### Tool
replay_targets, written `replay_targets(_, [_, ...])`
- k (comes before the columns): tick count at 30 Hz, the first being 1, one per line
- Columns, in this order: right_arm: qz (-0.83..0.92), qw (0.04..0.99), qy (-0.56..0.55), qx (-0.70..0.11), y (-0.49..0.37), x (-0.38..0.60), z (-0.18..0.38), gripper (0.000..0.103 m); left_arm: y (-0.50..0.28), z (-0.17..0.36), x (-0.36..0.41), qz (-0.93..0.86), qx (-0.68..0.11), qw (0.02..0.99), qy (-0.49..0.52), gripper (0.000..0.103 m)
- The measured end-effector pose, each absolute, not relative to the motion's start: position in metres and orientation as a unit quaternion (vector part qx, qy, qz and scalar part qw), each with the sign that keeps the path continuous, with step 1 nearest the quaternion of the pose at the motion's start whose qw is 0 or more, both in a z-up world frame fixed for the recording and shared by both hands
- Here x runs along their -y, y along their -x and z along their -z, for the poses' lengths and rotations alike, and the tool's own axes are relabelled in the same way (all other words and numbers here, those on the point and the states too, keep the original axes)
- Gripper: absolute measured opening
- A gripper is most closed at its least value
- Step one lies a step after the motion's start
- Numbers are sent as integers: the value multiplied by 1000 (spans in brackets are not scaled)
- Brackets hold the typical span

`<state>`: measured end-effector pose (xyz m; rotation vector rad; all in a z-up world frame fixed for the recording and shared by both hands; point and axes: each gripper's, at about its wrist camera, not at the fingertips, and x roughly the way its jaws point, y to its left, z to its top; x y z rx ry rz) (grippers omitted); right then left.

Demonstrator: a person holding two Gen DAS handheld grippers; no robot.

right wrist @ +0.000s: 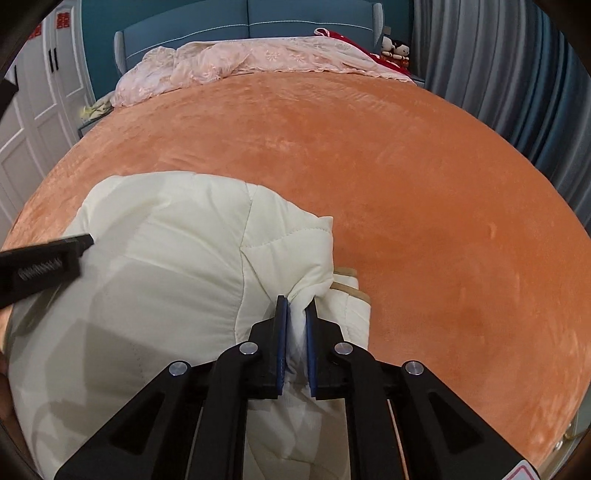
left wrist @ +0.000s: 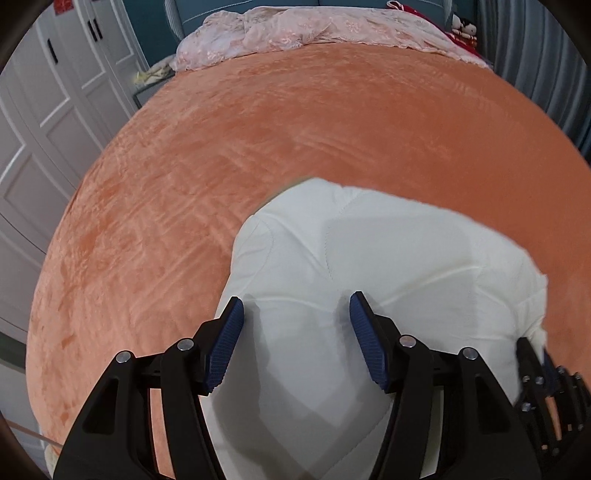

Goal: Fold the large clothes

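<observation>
The left gripper pointed steeply downward, jaws apart and gripping nothing. The right gripper was clamped on fabric.

An orange plush bedspread covers the bed. At twelve o'clock a crumpled pink lace coverlet lies bunched against the blue padded headboard. White panelled wardrobe doors stand at nine to ten o'clock, grey-blue curtains at two o'clock, and small plush dolls at one o'clock beside red fabric.
</observation>
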<state>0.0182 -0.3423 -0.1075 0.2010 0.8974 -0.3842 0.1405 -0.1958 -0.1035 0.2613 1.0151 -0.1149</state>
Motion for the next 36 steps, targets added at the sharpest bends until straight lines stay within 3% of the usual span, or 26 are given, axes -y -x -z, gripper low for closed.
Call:
replay_targets(26, [186,893,-101,-397,-22,333,133,16,-144,140,200,25,-445,887,-125,58])
replay_targets(30, [165,887,-147,-406,-13,344,118,19,-146,127,183,50,-466,879,-89,64])
replay_targets(33, [163,880,-204,-396,14,355,91,47,-137,102,156,72,-486,869,-63,75])
replay_targets(34, [164,881,-220,-385,29,356,83,63,-131,95,145,80,-489,867,-48,82])
replay_targets(36, [159,877,-229,-390,46,355,81,69,-116,84,113,85,-502,861,-20,94])
